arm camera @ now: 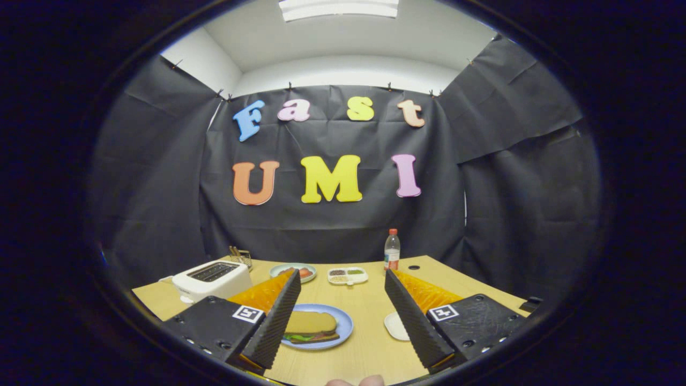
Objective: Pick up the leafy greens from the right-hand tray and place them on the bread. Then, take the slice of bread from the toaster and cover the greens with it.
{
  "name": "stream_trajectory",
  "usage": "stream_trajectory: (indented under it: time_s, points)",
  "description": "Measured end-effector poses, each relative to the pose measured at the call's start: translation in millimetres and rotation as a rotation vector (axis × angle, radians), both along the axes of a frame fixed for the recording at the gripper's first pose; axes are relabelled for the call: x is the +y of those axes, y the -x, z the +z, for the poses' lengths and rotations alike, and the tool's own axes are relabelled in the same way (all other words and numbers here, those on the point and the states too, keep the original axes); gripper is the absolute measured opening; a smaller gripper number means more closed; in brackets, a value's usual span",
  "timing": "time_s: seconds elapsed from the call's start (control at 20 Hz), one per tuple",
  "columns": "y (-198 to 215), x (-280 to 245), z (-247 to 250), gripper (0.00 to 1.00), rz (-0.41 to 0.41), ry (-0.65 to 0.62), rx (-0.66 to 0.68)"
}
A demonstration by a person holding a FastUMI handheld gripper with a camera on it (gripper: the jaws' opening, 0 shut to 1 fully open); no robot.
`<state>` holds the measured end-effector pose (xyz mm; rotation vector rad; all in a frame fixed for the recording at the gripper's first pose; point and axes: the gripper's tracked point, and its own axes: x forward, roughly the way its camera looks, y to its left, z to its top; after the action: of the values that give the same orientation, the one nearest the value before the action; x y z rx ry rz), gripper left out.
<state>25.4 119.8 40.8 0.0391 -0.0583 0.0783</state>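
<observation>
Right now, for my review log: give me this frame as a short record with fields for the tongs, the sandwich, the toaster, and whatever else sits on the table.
tongs: tongs open, fingers spread wide, holding nothing
sandwich: bread slice lies on top of the greens, on the blue plate between the fingers, nearer the left one
toaster: white toaster beyond the left finger; no bread visibly sticking out of its slots
right-hand tray: small white tray by the right finger, partly hidden
far side: round plate, divided dish, bottle
table: light wooden table

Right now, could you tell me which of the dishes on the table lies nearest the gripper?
The blue plate holding the sandwich, just ahead of the open gripper. The plate with red food and the divided tray sit farther back.
</observation>
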Motion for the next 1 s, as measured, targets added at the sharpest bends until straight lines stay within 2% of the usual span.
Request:
stream_trajectory:
  time_s: [0.1, 0.35, 0.65, 1.0]
  points:
    - [19, 4, 2, 0.96, -0.003, 0.000, -0.020]
    - [51, 22, -18, 0.96, 0.049, 0.010, 0.027]
    - [53, 24, -38, 0.96, 0.058, -0.017, 0.066]
    - [50, 26, -38, 0.96, 0.068, -0.019, 0.067]
